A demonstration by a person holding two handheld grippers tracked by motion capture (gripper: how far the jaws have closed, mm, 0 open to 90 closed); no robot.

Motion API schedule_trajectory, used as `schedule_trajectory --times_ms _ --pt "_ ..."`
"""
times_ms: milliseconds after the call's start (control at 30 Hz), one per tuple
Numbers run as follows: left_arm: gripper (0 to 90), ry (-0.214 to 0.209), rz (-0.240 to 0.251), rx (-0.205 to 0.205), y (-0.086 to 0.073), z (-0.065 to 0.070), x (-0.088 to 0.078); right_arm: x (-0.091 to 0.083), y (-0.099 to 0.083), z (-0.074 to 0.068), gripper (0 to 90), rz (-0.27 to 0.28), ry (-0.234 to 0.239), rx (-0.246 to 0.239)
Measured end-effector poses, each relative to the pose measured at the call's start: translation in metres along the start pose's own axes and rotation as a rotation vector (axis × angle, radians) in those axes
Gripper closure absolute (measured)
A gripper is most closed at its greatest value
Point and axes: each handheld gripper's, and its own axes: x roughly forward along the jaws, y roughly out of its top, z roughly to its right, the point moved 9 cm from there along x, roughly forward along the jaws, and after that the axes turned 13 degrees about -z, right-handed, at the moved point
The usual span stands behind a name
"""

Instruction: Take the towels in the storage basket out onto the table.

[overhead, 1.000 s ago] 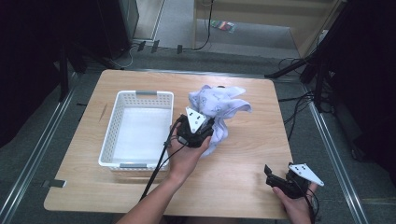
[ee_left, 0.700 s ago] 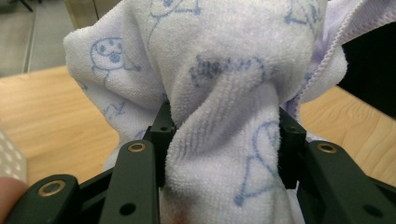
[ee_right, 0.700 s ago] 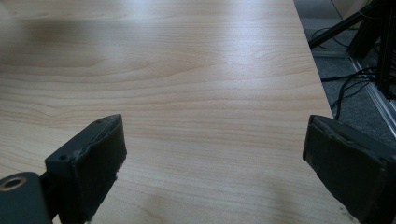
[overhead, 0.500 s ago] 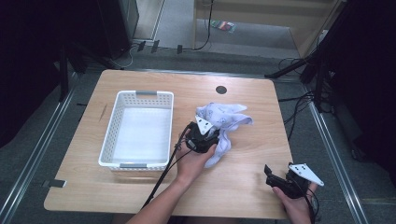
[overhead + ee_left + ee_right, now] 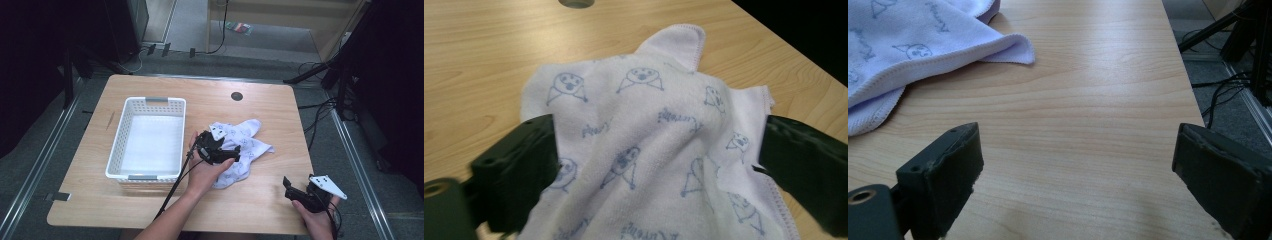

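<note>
Lowered since the earlier frames: the cloth, then bunched and lifted above the table, now lies spread flat on it, to the right of the basket. Left gripper: has come down with the cloth, and its jaws have just been opening; they stand wide apart, the cloth lying loose between them with no pad pressing it, as the left gripper view shows. Right gripper: unmoved at the near right edge of the table, jaws apart over bare wood, nothing between them. Cloth, position: middle of the table, just beside the basket's right wall, its long axis running from near-left to far-right, one corner pointing toward the far right. In the right gripper view its nearest hem lies ahead and to the left of the jaws, apart from them. Judgement: the left gripper is plainly nearer, sitting directly over the cloth; the right must travel left and forward to reach a hem.
</note>
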Motion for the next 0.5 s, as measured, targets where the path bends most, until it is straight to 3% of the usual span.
schedule_trajectory --times_ms 133,367,500 --pt "0.0 -0.035 0.05 0.039 0.007 0.003 -0.02 0.0 0.0 0.0 5.8 0.001 -0.002 -0.001" --pt "0.0 -0.05 0.135 0.033 0.019 -0.004 -0.056 0.0 0.0 0.0 5.8 -0.002 -0.005 -0.002" --pt "0.0 -0.035 0.166 0.038 0.023 -0.012 -0.073 0.0 0.0 0.0 5.8 -0.002 -0.006 -0.002"
